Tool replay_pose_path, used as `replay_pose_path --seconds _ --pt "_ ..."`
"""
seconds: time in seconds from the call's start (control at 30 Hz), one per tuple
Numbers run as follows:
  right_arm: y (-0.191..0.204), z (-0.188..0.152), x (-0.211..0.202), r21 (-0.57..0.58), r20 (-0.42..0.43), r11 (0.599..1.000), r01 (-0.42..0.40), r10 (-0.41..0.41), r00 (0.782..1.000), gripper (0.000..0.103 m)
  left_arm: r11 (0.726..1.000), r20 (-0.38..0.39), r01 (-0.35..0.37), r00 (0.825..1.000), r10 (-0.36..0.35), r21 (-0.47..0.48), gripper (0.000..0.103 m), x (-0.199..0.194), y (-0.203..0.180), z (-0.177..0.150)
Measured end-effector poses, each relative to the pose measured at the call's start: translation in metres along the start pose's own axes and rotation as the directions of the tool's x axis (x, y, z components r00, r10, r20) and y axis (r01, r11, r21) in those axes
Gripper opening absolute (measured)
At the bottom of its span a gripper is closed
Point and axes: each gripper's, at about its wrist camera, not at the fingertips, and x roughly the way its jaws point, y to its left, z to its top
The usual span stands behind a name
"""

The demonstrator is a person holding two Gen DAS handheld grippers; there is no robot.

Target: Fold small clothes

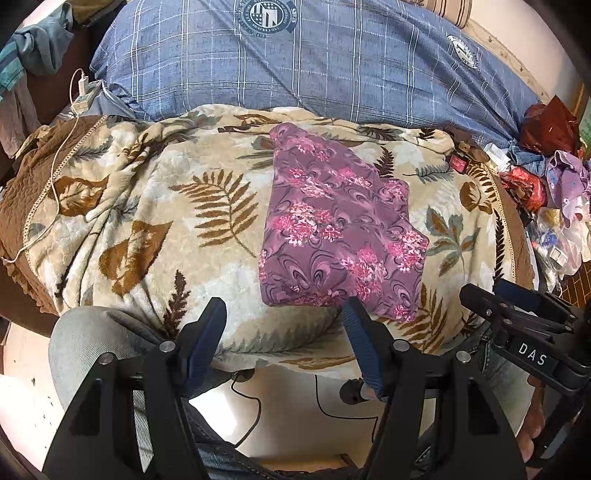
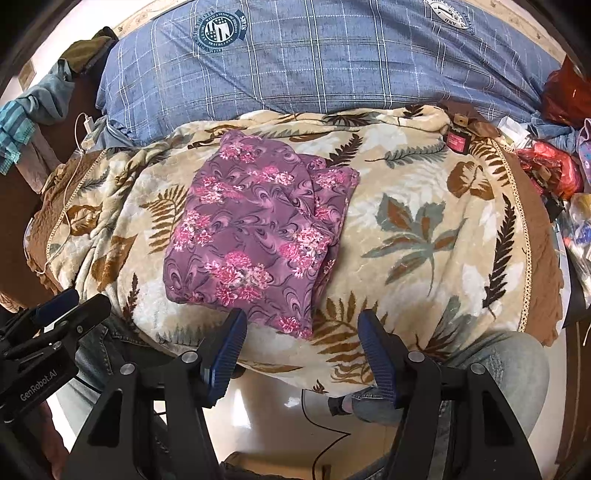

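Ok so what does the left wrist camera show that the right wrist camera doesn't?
Only the left wrist view shows the "DAS" label on the right gripper, and purple clothes heaped at the far right. Only the right wrist view shows the "GenRobot.AI" marking on the left gripper. Both show the folded purple floral garment on the leaf-print blanket, the blue plaid pillow, and open grippers holding nothing.

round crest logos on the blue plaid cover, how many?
2: one crest logo upper left on the blue plaid cover, a second crest logo upper right, cut by the frame edge. More may be hidden.
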Motion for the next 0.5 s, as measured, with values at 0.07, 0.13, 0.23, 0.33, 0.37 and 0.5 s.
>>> replay_pose_path --seconds 0.07,0.13,0.23,0.33,0.37,0.5 --pt "-0.002 0.005 0.007 0.003 -0.012 1.000 -0.002 0.002 1.000 0.065 1.000 -0.009 0.005 1.000 -0.005 -0.001 0.065 0.007 0.000 0.005" --pt "-0.004 0.010 0.014 0.003 -0.019 1.000 0.004 -0.004 1.000 0.065 1.000 -0.012 0.002 1.000 -0.002 -0.008 0.065 0.014 0.001 0.010" --pt "-0.006 0.021 0.028 0.005 -0.038 1.000 0.010 -0.010 0.999 0.065 1.000 -0.018 -0.004 1.000 0.004 -0.017 0.065 0.026 0.002 0.020" --pt "-0.006 0.033 0.046 0.005 -0.065 1.000 0.008 -0.007 0.998 0.065 1.000 -0.036 -0.009 0.999 0.008 -0.014 0.065 0.039 0.002 0.030" --pt "-0.006 0.038 0.052 0.001 -0.073 1.000 0.010 -0.010 0.997 0.065 1.000 -0.041 -0.010 0.999 0.009 -0.014 0.065 0.042 0.002 0.033" --pt "-0.003 0.051 0.069 -0.006 -0.091 1.000 0.006 -0.006 0.996 0.065 1.000 -0.053 -0.009 0.999 0.008 -0.013 0.065 0.057 0.002 0.045"
